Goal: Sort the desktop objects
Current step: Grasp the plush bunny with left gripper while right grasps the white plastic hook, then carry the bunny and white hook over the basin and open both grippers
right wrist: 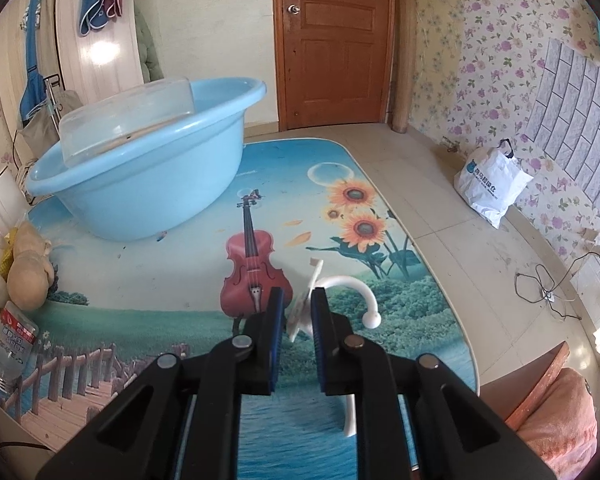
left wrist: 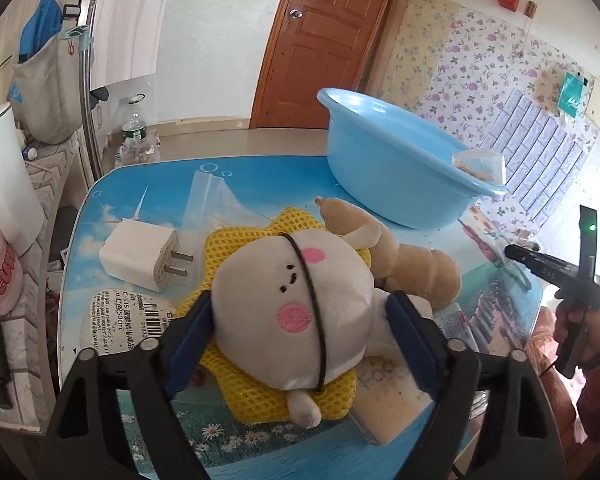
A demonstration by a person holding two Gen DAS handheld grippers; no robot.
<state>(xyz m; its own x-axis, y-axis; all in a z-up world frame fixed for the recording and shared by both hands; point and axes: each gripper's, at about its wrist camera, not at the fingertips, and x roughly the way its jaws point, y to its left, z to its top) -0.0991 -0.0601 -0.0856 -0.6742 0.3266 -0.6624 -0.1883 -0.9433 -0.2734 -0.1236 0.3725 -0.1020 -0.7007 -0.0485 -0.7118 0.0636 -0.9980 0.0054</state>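
The left gripper [left wrist: 300, 324] is seen at the near edge of the table [left wrist: 260, 196], opened wide around a plush lion toy [left wrist: 288, 304]. One blue pad is set on each side of the toy's white head. It cannot be told whether the pads press on it. The toy is laid on its back, with its yellow mesh mane spread under it. A packet with a barcode label [left wrist: 120, 320] is found just to its left, near the left edge. A white plug charger [left wrist: 140, 258] is placed a bit farther back, with open table around it. A tan plush toy [left wrist: 412, 264] is touched by the lion on the right. The blue basin [left wrist: 388, 160] is stood at the far edge, with a small clear bag [left wrist: 480, 164] resting at its rim.

The right gripper [right wrist: 296, 308] is closed on the flat card of a white plastic hook [right wrist: 356, 296], near the right front edge of the table. The hook's curved arm is left sticking out to the right. Lots of bare table is seen between this gripper and the basin. A clear plastic lid [right wrist: 128, 116] is leaned inside the basin. The floor past the right edge is bare up to a white shopping bag [right wrist: 492, 184] by the wall.
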